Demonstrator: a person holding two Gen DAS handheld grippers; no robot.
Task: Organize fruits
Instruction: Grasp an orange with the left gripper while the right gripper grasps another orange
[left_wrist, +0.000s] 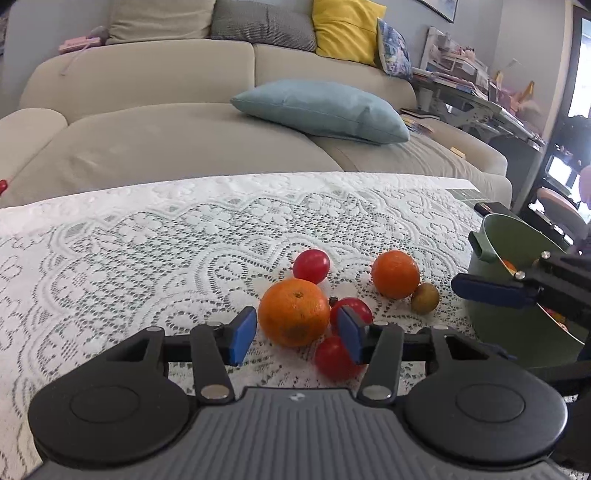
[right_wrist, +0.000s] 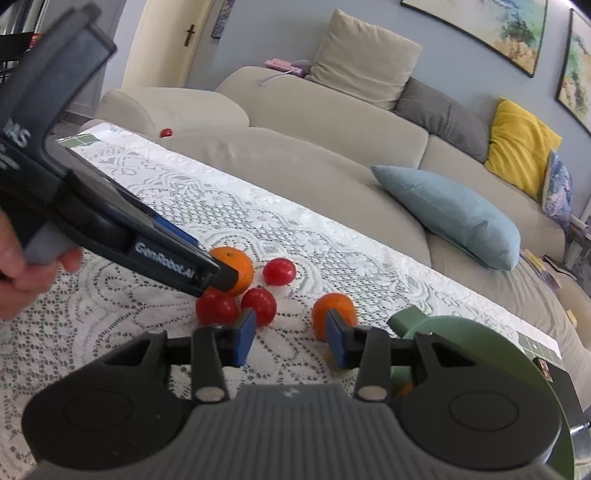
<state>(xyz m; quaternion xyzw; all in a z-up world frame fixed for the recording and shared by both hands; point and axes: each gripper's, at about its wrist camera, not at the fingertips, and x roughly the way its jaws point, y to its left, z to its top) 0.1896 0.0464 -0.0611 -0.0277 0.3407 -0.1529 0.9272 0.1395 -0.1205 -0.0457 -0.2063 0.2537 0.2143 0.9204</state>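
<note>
— Lace cloth, white and floral (left_wrist: 147, 236), covers the worktop; a beige sofa (left_wrist: 166, 140) runs behind it.

— Fruit count?

— Two oranges, four red tomatoes, one small brown fruit (left_wrist: 425, 298), clustered right of centre; bare cloth to their left.

— Grippers?

— Left gripper (left_wrist: 295, 334) gapes around the nearer orange (left_wrist: 293, 312). Right gripper (right_wrist: 290, 338) is spread, empty, above the green bowl (right_wrist: 480, 334) near the worktop's right edge.
</note>
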